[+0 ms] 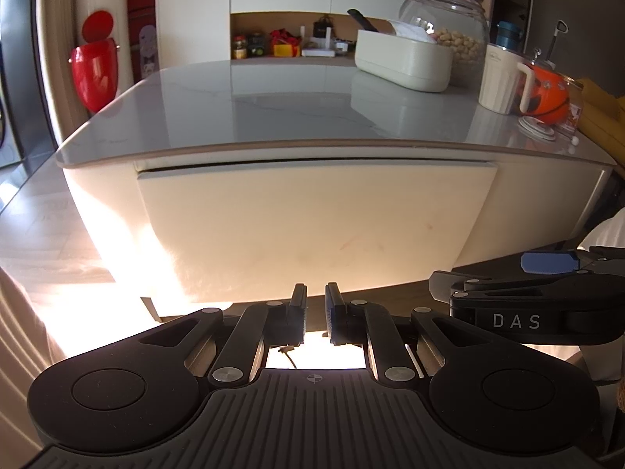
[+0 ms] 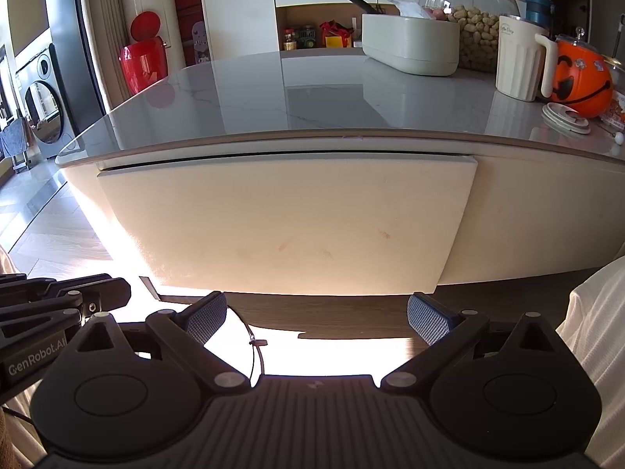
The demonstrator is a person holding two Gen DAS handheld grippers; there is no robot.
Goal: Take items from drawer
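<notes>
Cream flat-front drawer [image 1: 312,226] sits nearly flush under the glossy grey stone tabletop [image 1: 273,105], w/ a thin dark gap along its top edge. Left gripper [image 1: 315,312] fingers nearly together, nothing between. Right gripper [image 2: 316,318] fingers spread wide, empty. Both hang just in front of the drawer, not touching.

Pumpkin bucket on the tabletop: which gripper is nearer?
Right. The right gripper sits low before the drawer, toward the pumpkin bucket; the left gripper is farther left.
</notes>
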